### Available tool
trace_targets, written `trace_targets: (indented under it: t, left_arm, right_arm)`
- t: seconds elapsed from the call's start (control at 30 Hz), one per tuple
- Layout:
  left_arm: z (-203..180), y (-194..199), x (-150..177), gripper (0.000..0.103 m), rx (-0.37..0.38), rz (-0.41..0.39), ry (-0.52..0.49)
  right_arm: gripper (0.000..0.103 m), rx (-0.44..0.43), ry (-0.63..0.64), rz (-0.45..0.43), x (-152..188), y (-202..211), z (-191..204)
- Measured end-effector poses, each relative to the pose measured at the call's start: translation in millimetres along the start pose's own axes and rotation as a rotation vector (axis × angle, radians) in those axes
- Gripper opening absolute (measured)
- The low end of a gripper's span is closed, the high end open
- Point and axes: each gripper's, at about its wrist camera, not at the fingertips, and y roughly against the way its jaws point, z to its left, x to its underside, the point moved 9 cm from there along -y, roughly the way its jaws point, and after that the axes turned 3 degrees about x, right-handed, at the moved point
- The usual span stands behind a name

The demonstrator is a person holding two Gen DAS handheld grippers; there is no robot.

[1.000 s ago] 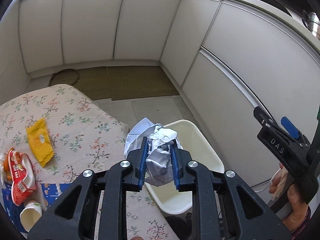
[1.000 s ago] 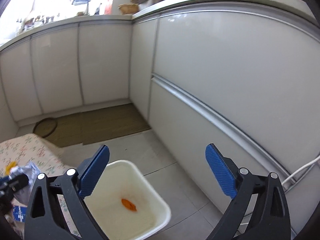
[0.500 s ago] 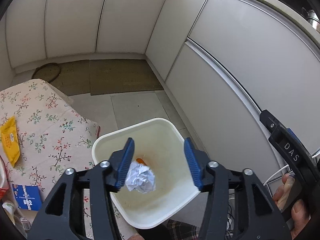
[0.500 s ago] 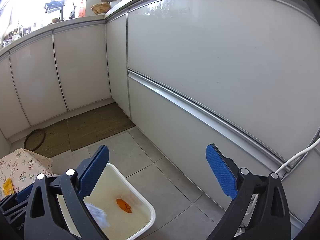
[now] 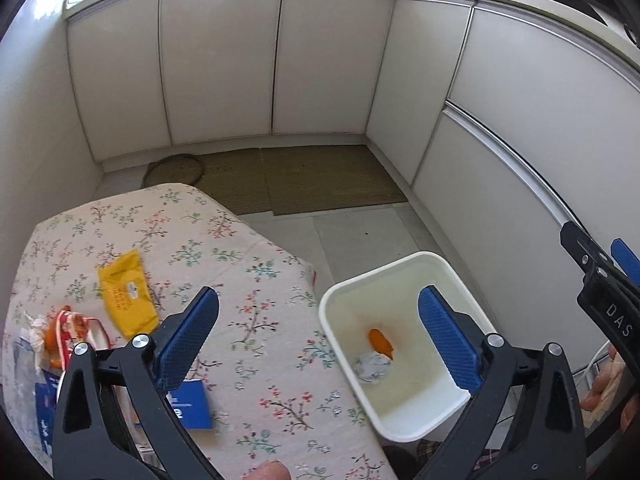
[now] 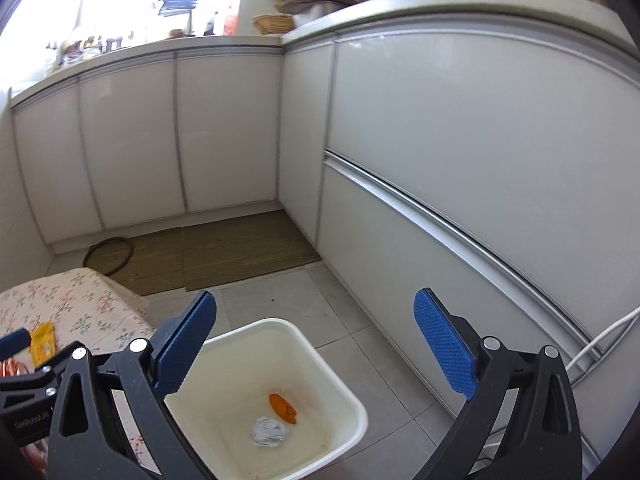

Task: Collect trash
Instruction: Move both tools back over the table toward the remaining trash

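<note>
Between the blue pads of the left gripper [image 5: 318, 334] nothing is held; its jaws are opening wide, over the edge of the table [image 5: 248, 268] and the white bin [image 5: 448, 276]. At the bottom of the bin lies the crumpled paper ball [image 5: 373, 366], touching an orange scrap [image 5: 380, 341]. The right gripper [image 6: 314, 344] also stands with its jaws far apart and empty, above the same bin. On the flowered tablecloth remain a yellow packet [image 5: 126, 294], a red and white wrapper [image 5: 76, 328] and a blue booklet [image 5: 190, 404], partly hidden behind the left gripper's frame. Farther away, woven mats [image 5: 304, 184] lie on the floor before the white cabinets [image 5: 220, 64].
</note>
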Motion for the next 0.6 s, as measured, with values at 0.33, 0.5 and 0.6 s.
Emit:
trace_targets:
  t: [0.33,0.5,0.6]
  left_arm:
    - [50,42,3,0.096,-0.101,-0.060,-0.005]
    - [78,56,8,0.096,-0.142,-0.064,0.011]
    - [96,62,12,0.096,-0.164,-0.062,0.033]
  right_arm:
    - [0.096,-0.094,0.084,-0.008,6,25,72]
    - [0.096,-0.129,0.116,-0.007,6,31,99]
    - [0.096,-0.151,0.145,-0.012,8,37,119]
